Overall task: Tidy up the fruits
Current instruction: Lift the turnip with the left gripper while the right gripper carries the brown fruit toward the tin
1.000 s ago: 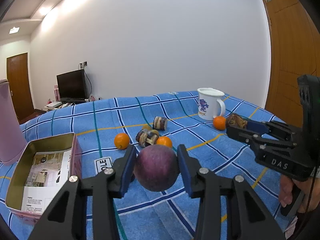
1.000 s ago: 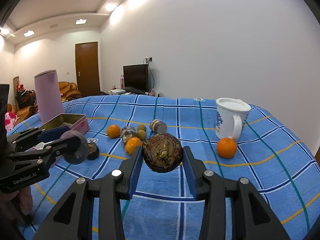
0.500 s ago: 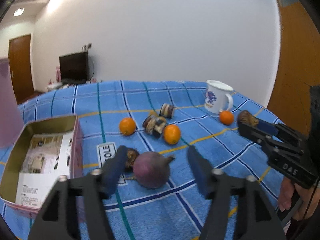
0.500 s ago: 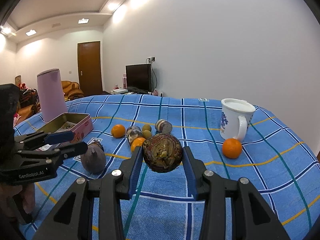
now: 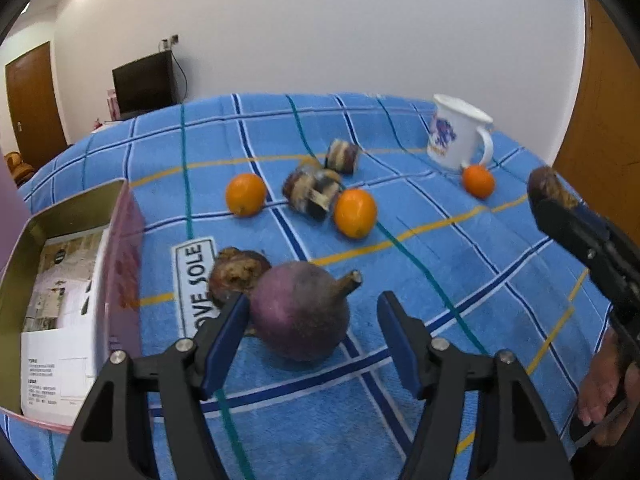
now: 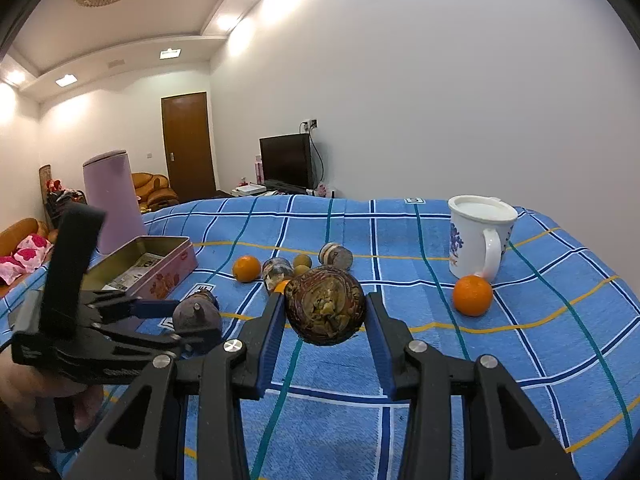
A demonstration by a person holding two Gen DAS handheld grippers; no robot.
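You are working over a bench covered with a blue checked cloth point(image 5: 400, 420), and the open tin box point(image 5: 72, 216) is standing at its left side, just beside your left tool point(image 5: 312, 320). This tool is spreading its two blue pads wide, and the purple round fruit point(image 5: 300, 316) is lying on the cloth between them, closer to the left pad, while the right pad is staying apart from it. Its short stem is pointing up and to the right, away from the box, so the box is lying to the left of the fruit and the left hand is the nearer one to it. A brown wrinkled fruit point(image 5: 238, 272) is touching the purple one from behind, on the box side. Your right tool point(image 6: 326, 312) is pinching another dark wrinkled fruit point(image 6: 325, 306) and is holding it above the cloth. I am judging that this fruit must go to the left, toward the same group. The left view is showing you the paper inside the box and the gap at the right pad. The right view is showing the white mug point(image 6: 478, 236) with an orange point(image 6: 472, 295) in front of it, the other oranges, and a lilac container point(image 6: 112, 200) behind the box.
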